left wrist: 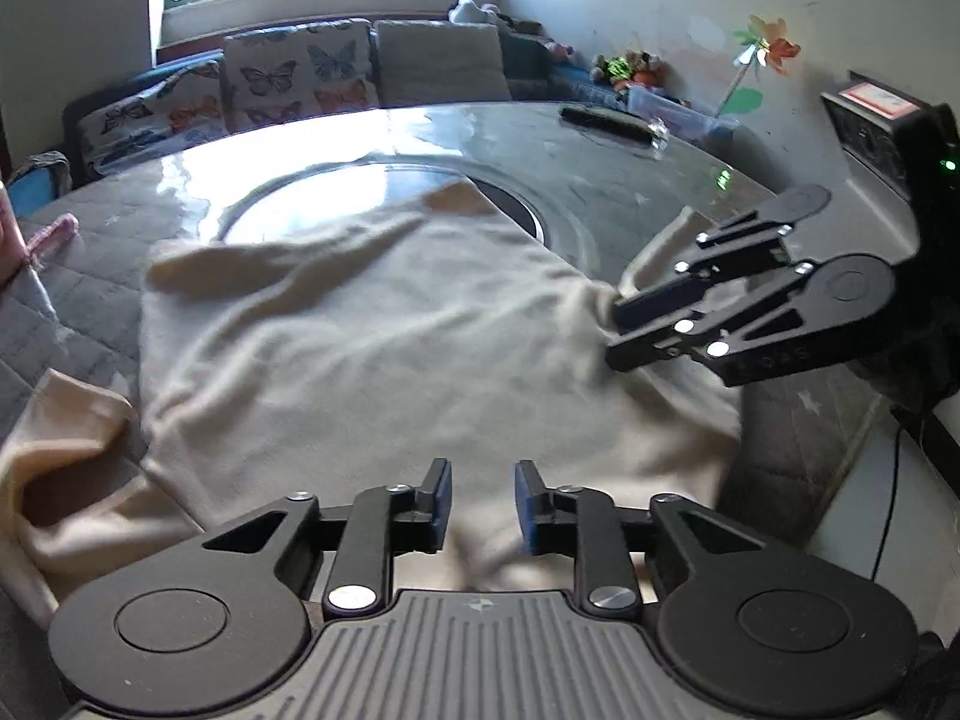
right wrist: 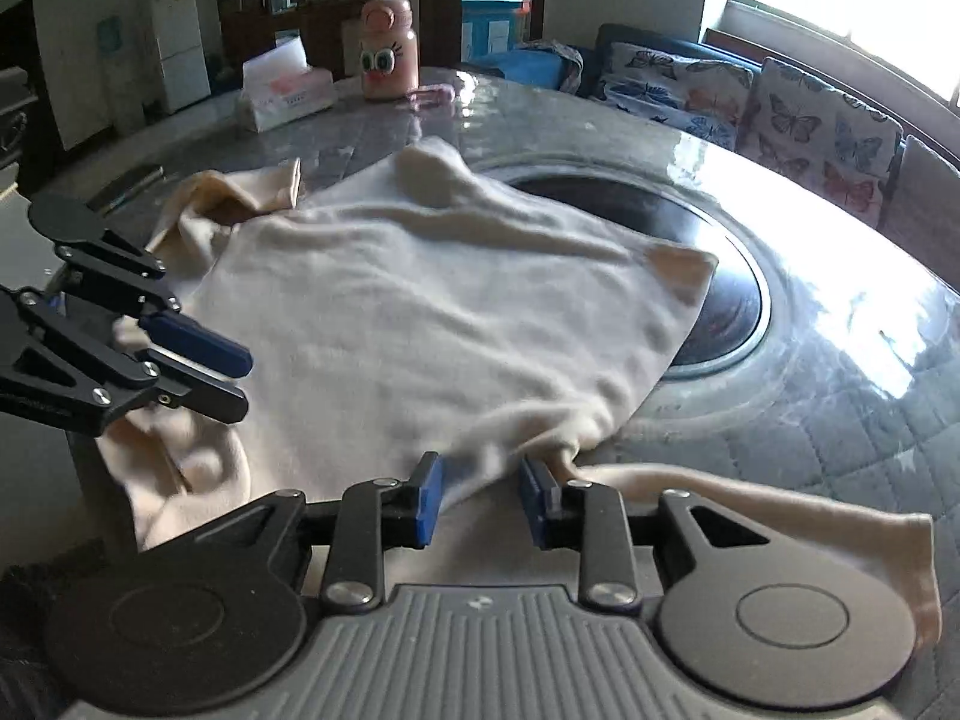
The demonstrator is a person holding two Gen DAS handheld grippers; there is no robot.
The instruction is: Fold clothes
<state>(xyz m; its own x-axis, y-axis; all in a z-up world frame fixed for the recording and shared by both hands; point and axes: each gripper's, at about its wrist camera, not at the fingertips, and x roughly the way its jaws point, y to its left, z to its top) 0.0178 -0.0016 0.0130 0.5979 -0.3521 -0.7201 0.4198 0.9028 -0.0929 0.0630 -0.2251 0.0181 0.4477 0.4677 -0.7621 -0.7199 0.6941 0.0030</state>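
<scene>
Table: big round one w/ quilted grey cover under glossy clear sheet; dark round inset in the middle, window glare across the far side.
Sofa: behind table under the window, butterfly-print cushions plus one plain.
Garment: cream knit top, spread flat on the near half of the table, far edge lapping onto the inset. One sleeve bunched off to my left, another sleeve trailing along the table to my right. Cloth rumpled, ridges running across it; near hem sits right at my claws.
My left claw: low over the near hem, fingers spread apart w/ a clear gap, blue pads not pressing the cloth. Nothing pinched.
My right claw: at the garment's right near corner, fingers also parted; a fold of cloth lies btwn them, pads not squeezing it.
Tissue box: far side of table, well away from the garment.
Pink bottle: cartoon eyes, upright just beside the tissue box.
Dark bar-shaped thing: far right edge of table; can't tell what it is.
</scene>
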